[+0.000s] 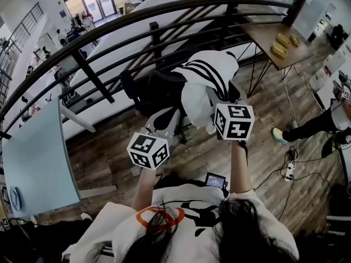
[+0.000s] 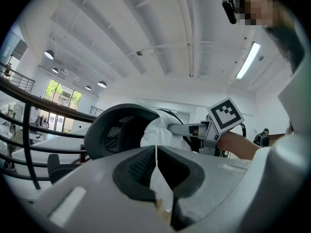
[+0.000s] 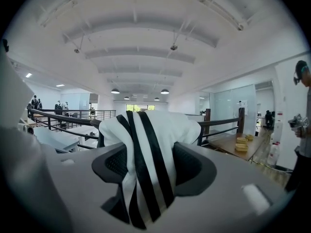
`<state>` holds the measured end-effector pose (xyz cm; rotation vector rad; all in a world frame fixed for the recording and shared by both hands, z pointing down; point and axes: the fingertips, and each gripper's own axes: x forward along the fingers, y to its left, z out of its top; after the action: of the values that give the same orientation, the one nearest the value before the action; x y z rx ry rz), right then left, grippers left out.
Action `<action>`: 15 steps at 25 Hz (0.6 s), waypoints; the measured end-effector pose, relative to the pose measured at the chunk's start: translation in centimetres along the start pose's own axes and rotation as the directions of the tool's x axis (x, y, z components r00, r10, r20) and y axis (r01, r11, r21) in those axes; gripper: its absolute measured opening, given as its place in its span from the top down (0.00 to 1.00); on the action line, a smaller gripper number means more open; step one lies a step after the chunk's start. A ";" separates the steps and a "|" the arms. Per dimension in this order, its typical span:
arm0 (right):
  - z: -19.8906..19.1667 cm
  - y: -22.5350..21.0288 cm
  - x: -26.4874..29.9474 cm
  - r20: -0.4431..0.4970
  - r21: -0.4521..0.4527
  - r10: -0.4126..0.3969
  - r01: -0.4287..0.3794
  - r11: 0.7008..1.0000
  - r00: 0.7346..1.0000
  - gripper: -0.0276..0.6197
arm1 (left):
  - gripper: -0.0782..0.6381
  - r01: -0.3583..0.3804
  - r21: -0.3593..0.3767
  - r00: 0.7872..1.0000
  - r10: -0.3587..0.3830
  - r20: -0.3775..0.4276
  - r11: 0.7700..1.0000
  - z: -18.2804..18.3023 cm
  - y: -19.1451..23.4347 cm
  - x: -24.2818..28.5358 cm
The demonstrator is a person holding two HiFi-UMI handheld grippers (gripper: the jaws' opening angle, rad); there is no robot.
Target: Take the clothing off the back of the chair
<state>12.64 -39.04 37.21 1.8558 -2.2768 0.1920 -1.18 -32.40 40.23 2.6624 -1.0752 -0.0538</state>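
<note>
- The striped garment [image 1: 204, 75], white with black bands, hangs over the top of the black chair [image 1: 155, 90], bunched at the head view's 12 to 1 o'clock.
- The right gripper [image 3: 146, 152] has its jaws clamped on the garment: in the right gripper view the striped cloth fills the gap and rises towards 12 o'clock.
- The left gripper [image 2: 156, 152] has its jaws closed tip to tip at the top, with a thin wedge of white cloth pinched lower between them, by the look of it an edge of the same garment.
- From the left gripper, the chair's back stands at 11 o'clock and the right gripper reaches in at 2 o'clock.
- Judged from this, both grips are made and the step in hand is the lift; the garment has not yet come clear of the chair.
- The next move calls for both grippers to rise together and draw back towards the person, keeping the cloth from snagging on the chair's top edge.
- Beyond the chair, a dark railing [image 1: 109, 23] curves from 9 to 1 o'clock above the wooden floor [image 1: 109, 147].
</note>
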 end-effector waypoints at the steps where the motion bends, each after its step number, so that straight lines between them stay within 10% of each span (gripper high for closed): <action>1: 0.0 -0.1 -0.2 -0.003 0.006 -0.006 0.006 1.000 1.000 0.53 | 0.89 0.006 -0.001 1.000 -0.006 0.000 1.000 0.0 -0.2 0.1; 15: 0.6 0.1 -3.1 0.001 0.238 0.056 -0.055 0.970 0.998 0.68 | 0.89 -0.023 0.015 1.000 0.023 -0.002 1.000 0.1 -0.2 -1.2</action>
<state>13.08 -36.21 35.92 1.8969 -2.3942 0.4983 -1.94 -31.43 39.96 2.6618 -1.1102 -0.0391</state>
